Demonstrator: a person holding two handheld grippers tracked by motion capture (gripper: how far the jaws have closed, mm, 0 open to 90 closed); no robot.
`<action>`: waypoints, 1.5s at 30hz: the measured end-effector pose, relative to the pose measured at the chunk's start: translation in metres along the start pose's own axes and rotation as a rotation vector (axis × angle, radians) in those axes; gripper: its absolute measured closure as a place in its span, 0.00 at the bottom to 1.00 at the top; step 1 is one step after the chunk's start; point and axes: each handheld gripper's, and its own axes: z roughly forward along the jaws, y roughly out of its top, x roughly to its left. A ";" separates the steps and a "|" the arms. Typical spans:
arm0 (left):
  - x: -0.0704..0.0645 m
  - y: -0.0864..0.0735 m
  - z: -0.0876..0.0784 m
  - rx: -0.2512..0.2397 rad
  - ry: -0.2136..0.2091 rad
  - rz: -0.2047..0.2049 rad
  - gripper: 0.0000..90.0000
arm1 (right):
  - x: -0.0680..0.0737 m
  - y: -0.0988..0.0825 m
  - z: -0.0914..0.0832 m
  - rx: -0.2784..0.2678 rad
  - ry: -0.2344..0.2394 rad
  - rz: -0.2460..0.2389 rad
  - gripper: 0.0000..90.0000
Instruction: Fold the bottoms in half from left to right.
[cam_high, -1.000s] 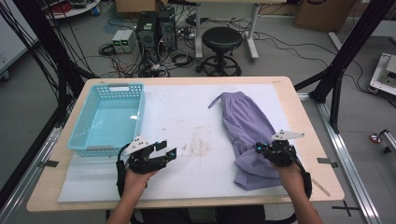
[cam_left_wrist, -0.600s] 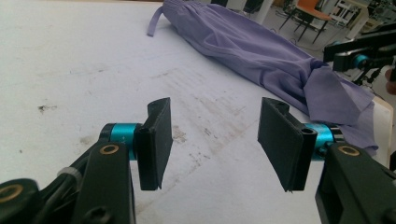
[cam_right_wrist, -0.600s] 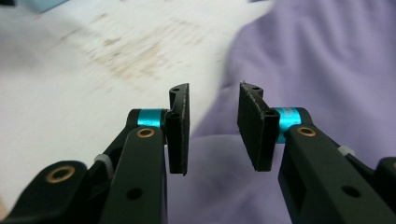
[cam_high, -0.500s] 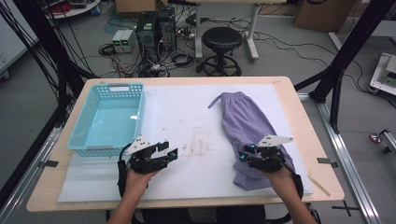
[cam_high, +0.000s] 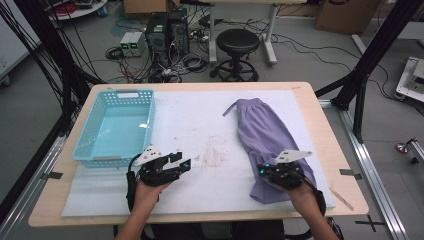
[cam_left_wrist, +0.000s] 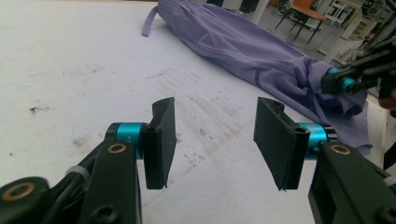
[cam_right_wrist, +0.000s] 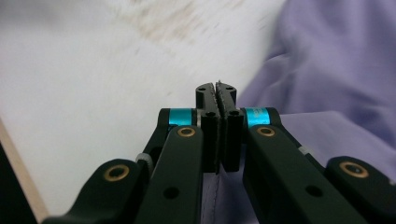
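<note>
Blue basket (cam_high: 116, 127) far left of purple garment (cam_high: 267, 140), path clear.

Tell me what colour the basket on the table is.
Light turquoise blue; the basket shows best in the high view.

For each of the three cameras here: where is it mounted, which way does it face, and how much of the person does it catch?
High view: above the person's side, looking forward and down on the table; both forearms, left tongs, right tongs.
Left gripper view: rides the left tongs, open, facing across the white mat to the purple garment.
Right gripper view: rides the right tongs, shut on the garment's edge.
All three share garment and mat.
</note>
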 end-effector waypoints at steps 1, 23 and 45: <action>0.000 0.000 0.000 0.000 -0.003 -0.002 0.56 | -0.005 -0.001 -0.007 -0.028 0.001 0.024 0.99; -0.082 0.039 0.130 0.144 -0.220 0.080 0.68 | -0.049 -0.032 -0.078 -0.144 -0.186 0.196 0.78; -0.113 0.019 0.202 0.317 -0.148 0.118 0.98 | -0.056 -0.041 -0.092 -0.183 -0.237 0.244 0.77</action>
